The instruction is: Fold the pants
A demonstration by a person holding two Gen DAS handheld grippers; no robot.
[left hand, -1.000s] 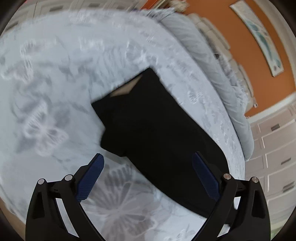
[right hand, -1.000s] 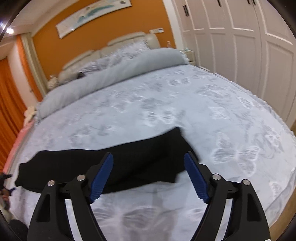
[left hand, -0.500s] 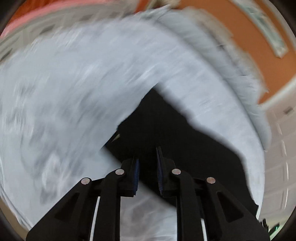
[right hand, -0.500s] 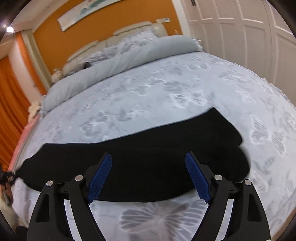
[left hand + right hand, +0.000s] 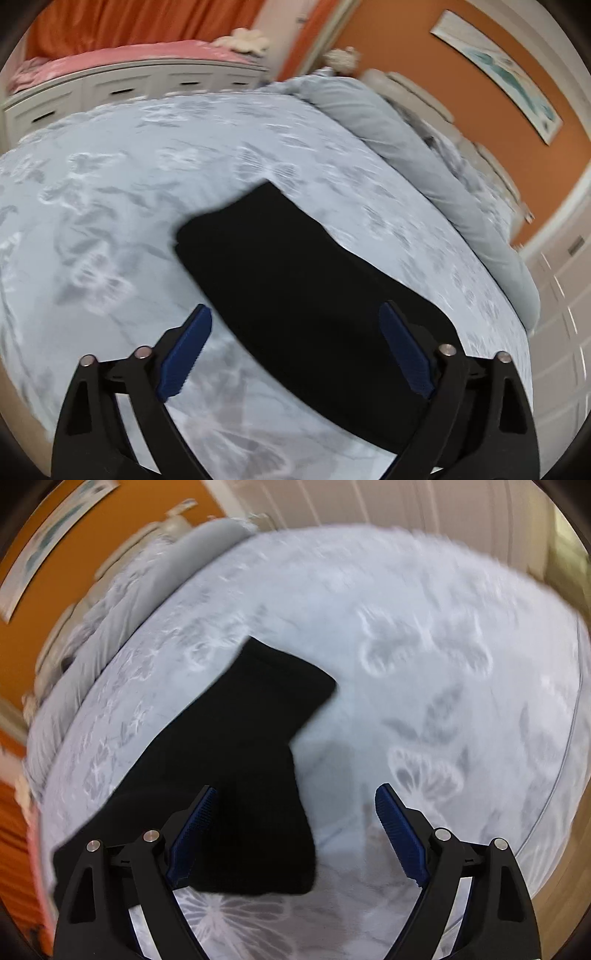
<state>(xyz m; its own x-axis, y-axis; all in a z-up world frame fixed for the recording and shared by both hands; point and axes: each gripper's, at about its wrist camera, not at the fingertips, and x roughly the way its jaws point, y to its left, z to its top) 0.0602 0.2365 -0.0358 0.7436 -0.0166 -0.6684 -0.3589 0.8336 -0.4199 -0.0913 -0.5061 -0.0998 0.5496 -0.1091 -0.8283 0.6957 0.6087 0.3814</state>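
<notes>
Black fabric pants (image 5: 295, 291), lengthwise-folded into a long strip, are laid flat on a pale grey butterfly-patterned bedspread (image 5: 110, 206), with the left gripper (image 5: 295, 350) and the right gripper (image 5: 295, 830) both spread wide and holding nothing above it. A likely risk is that only the top layer would be pinched on the soft, slack cloth, so the fold could slip crooked. No brand, label or writing can be read.
</notes>
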